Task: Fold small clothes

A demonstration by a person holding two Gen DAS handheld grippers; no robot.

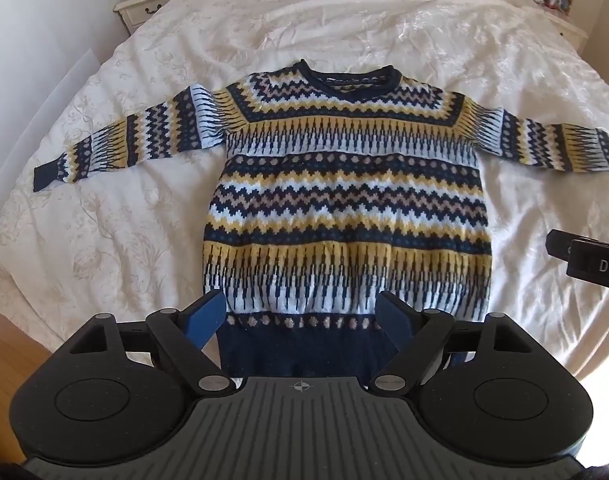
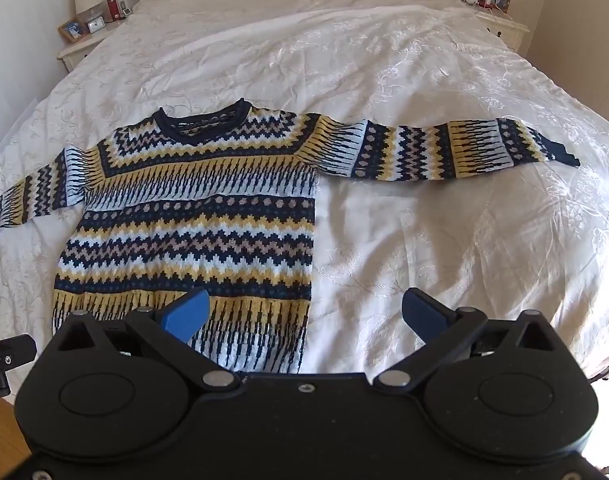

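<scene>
A cream bedspread [image 2: 384, 80] with a faint floral stitch covers the bed, creased and sunlit. The patterned sweater [image 1: 344, 200] lies flat on it, front up, neck away from the claws and both sleeves stretched out sideways.

The left claw [image 1: 304, 316] is spread wide, holding nothing, directly above the navy hem; its blue fingers [image 1: 206, 316] flank the lower body. The right claw [image 2: 304, 312] is also spread and empty, with the sweater's right edge ahead of its left finger and bare bedspread ahead of its right one.

Far beyond the claws, a pale nightstand [image 2: 78, 50] to the left carries a lamp, a photo frame, a small clock and a red item; another nightstand [image 2: 504, 26] to the right holds a lamp and a frame. Wooden floor [image 1: 8, 340] shows at lower left.

In the left wrist view the other tool, at the right edge, bears the letters "DA", cut off.
</scene>
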